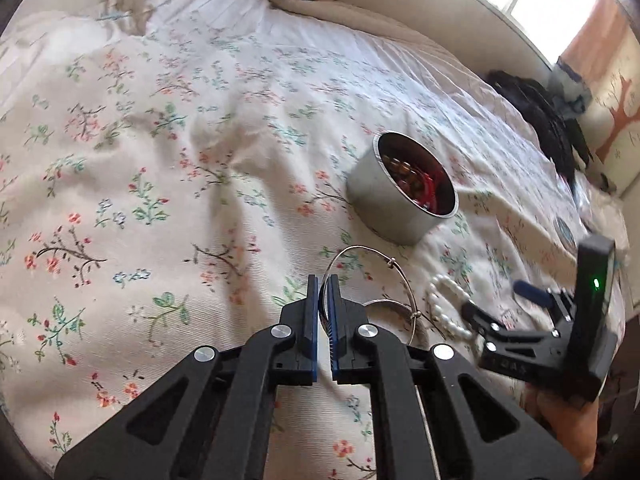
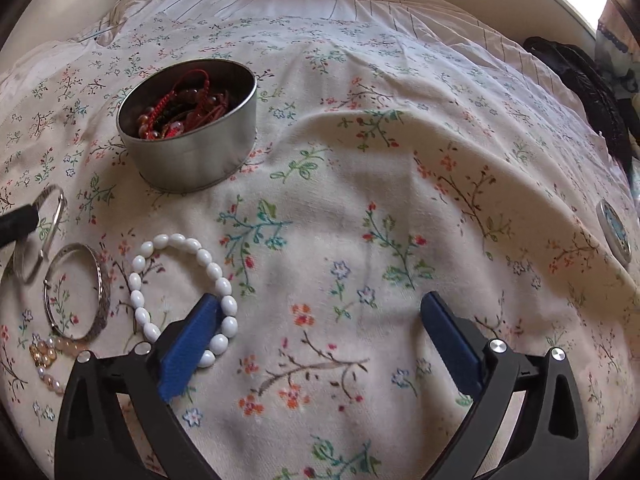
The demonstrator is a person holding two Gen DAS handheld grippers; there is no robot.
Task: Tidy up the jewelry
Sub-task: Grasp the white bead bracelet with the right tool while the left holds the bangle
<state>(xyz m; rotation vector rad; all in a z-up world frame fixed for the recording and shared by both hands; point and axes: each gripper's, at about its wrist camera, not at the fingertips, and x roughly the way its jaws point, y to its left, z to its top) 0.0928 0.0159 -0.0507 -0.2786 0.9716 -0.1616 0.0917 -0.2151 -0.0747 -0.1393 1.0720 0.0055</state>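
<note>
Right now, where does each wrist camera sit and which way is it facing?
Left wrist: on the left gripper, angled down at the floral bedspread; its own fingers are shut on a thin silver bangle, with the right gripper at right.
Right wrist: on the right gripper, angled down at the bedspread; its own jaws stand open, the left finger over the white bead bracelet.
Shared: the metal tin of red beads, the white bracelet, the silver bangles.
</note>
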